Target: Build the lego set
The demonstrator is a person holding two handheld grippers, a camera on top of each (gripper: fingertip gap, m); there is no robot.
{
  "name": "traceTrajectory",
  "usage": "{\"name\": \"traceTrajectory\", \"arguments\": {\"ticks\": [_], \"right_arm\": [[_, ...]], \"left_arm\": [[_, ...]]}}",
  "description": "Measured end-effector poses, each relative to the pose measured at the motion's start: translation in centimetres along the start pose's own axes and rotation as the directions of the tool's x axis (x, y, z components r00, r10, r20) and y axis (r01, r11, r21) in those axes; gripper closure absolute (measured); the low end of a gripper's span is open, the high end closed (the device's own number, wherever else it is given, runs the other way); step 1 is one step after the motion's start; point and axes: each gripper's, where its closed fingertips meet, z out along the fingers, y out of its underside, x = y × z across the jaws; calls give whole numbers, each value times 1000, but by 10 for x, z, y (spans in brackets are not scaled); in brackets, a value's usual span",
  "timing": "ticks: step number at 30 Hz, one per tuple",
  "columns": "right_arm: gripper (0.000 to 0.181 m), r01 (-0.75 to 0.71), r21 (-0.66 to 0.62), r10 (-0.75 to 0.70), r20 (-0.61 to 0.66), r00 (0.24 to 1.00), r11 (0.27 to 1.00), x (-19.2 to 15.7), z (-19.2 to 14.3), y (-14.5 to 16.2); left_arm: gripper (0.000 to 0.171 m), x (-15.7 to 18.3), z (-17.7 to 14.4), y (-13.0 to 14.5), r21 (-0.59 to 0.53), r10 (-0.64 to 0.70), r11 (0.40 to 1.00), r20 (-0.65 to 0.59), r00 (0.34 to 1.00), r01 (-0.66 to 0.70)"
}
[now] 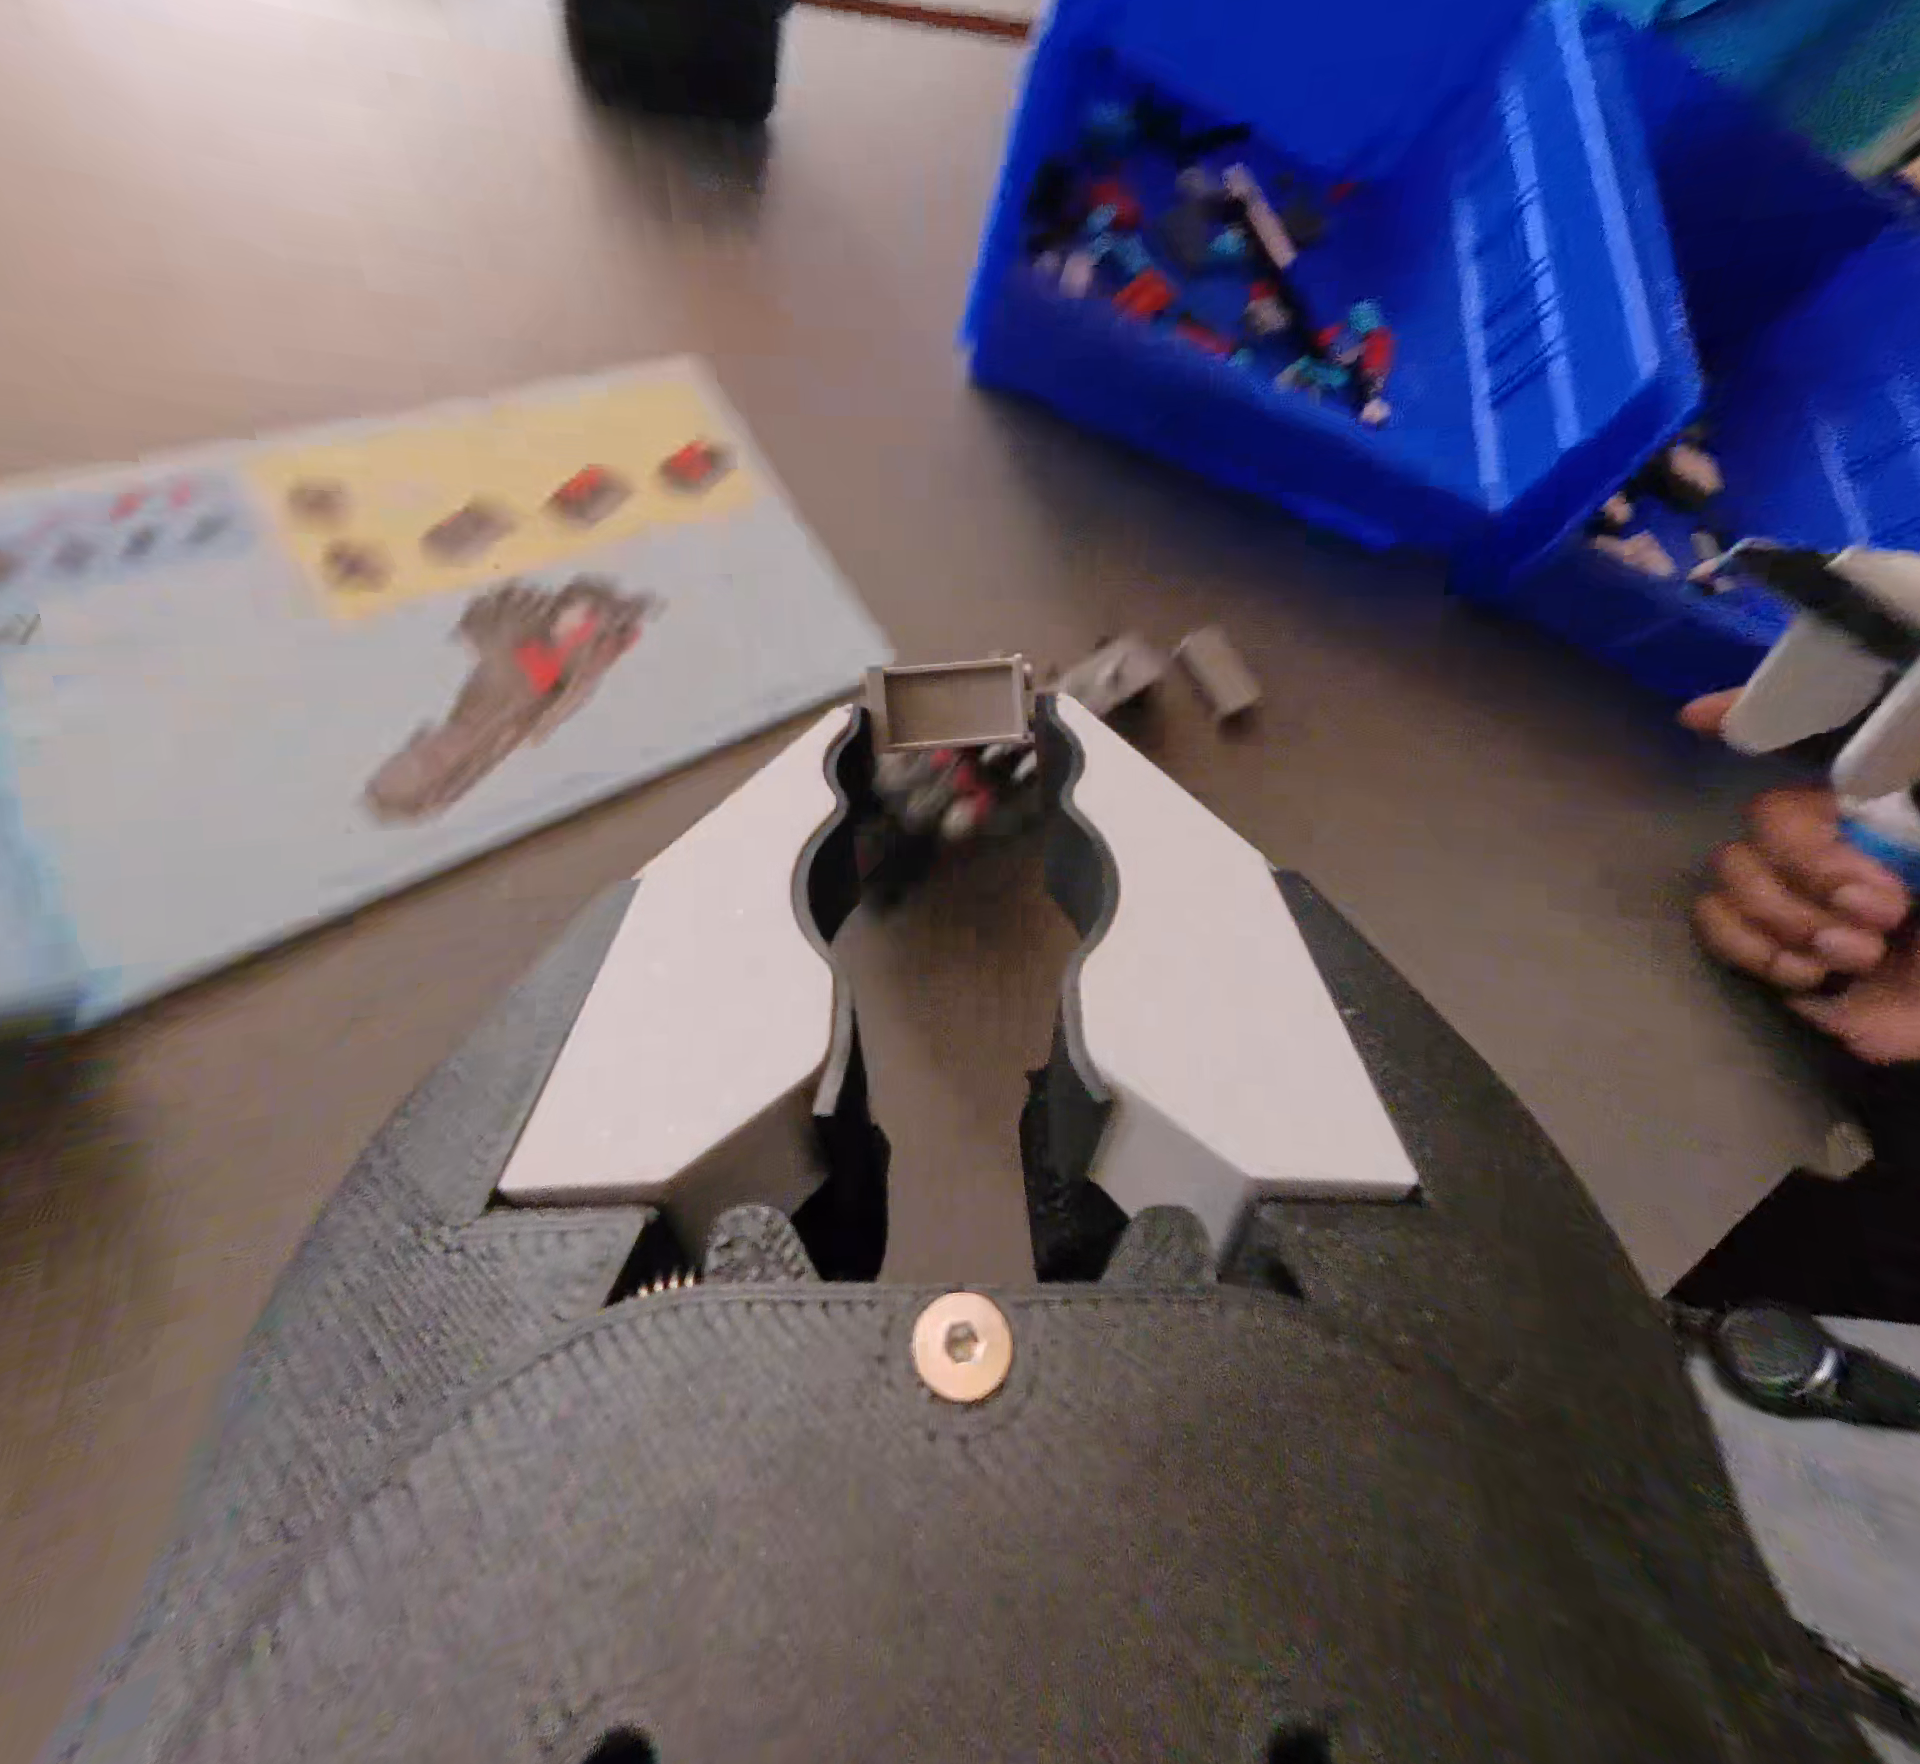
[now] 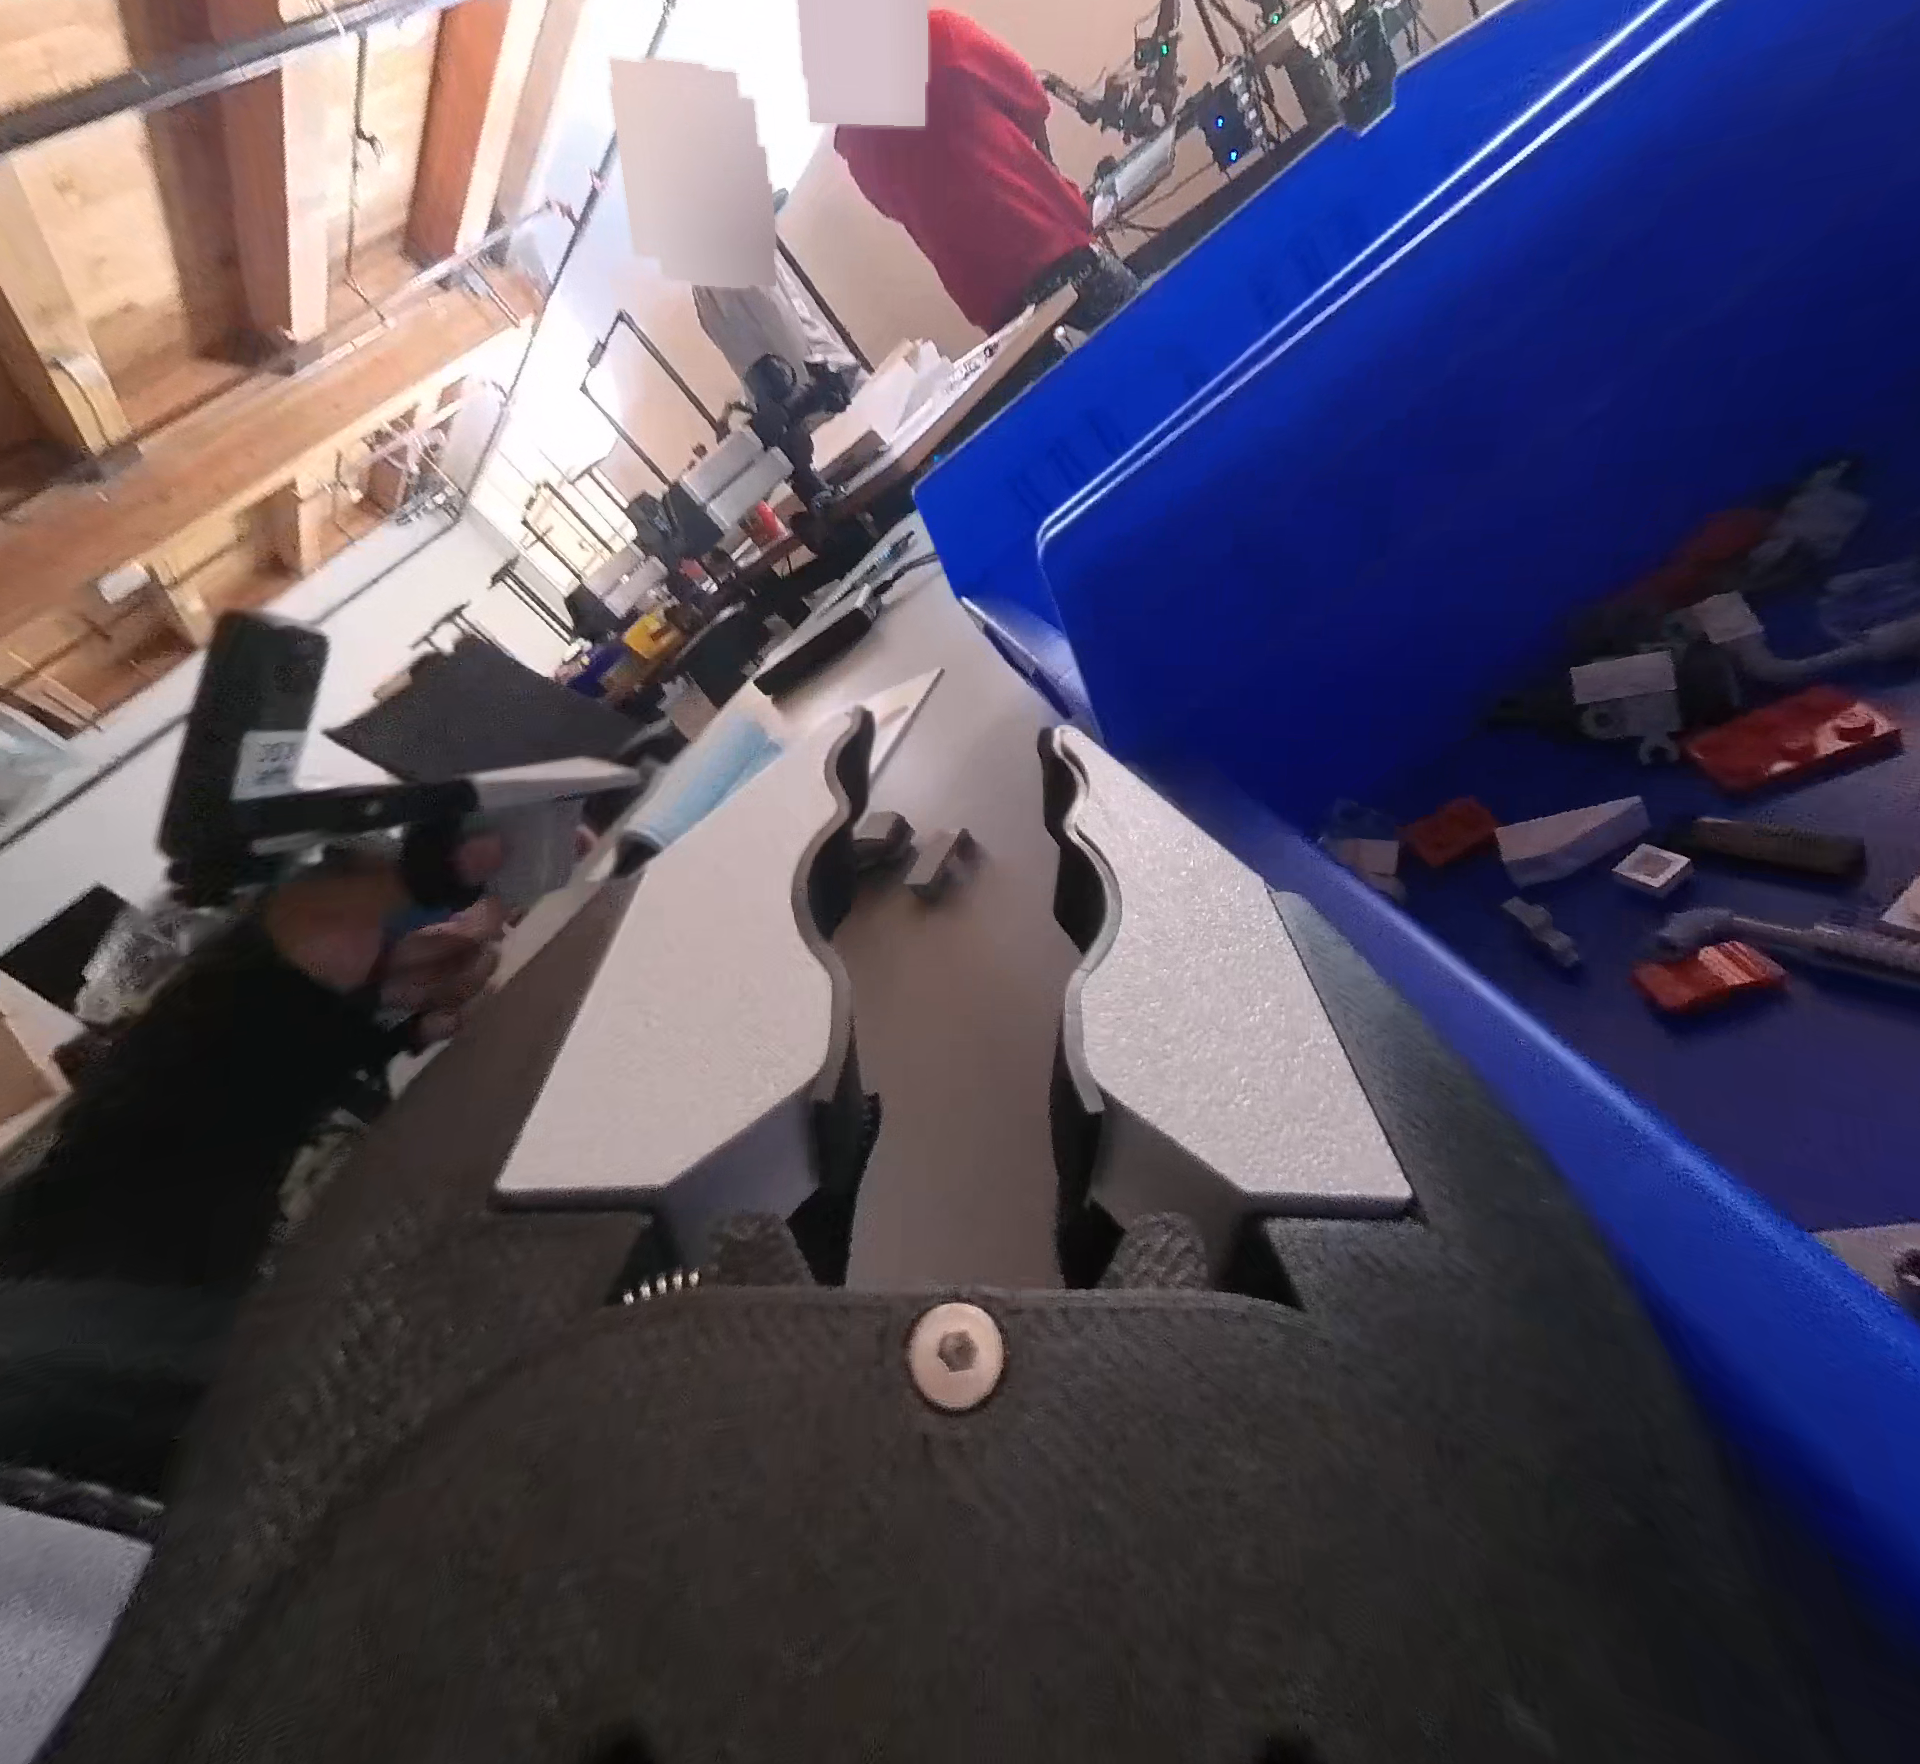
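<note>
My left gripper (image 1: 951,727) is shut on a small lego assembly (image 1: 951,748): a grey hollow frame on top, with red and black parts below it, held above the brown table. Two loose grey lego pieces (image 1: 1164,675) lie on the table just beyond it; they also show in the right wrist view (image 2: 920,847). My right gripper (image 2: 951,748) is open and empty, tilted, low over the table beside a blue bin. It also shows at the right edge of the left wrist view (image 1: 1808,665), held by a hand.
An instruction sheet (image 1: 395,634) lies on the table at the left. Two blue bins (image 1: 1558,280) (image 2: 1351,571) with several loose lego pieces stand at the right. A black box (image 1: 675,0) stands farther back. People and benches show far off in the right wrist view. My right fingertips sit around 30 cm from my left ones.
</note>
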Motion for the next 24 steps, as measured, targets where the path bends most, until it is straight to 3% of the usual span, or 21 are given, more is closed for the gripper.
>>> {"name": "traceTrajectory", "arguments": {"ticks": [4,8,12,16,21,24], "right_arm": [[148,55,-56,-56,-17,998,997,-4,9,9],[146,36,-85,-34,23,999,996,-12,20,15],[144,46,-127,-37,77,996,991,-27,32,26],[141,79,-189,-45,178,983,979,-51,49,38],[136,215,-308,-106,336,936,927,-89,79,68],[134,298,-365,-134,411,902,882,-110,98,90]], "left_arm": [[138,-24,-9,52,-93,-23,995,32,999,26],[138,-32,7,71,-157,19,987,41,999,-12],[130,-33,13,68,-142,1,990,-12,1000,-3],[124,-35,-4,54,-58,-7,998,-85,996,2],[122,-62,-24,56,-37,-37,999,-113,993,33],[122,-78,-35,40,28,-66,997,-151,986,71]]}}
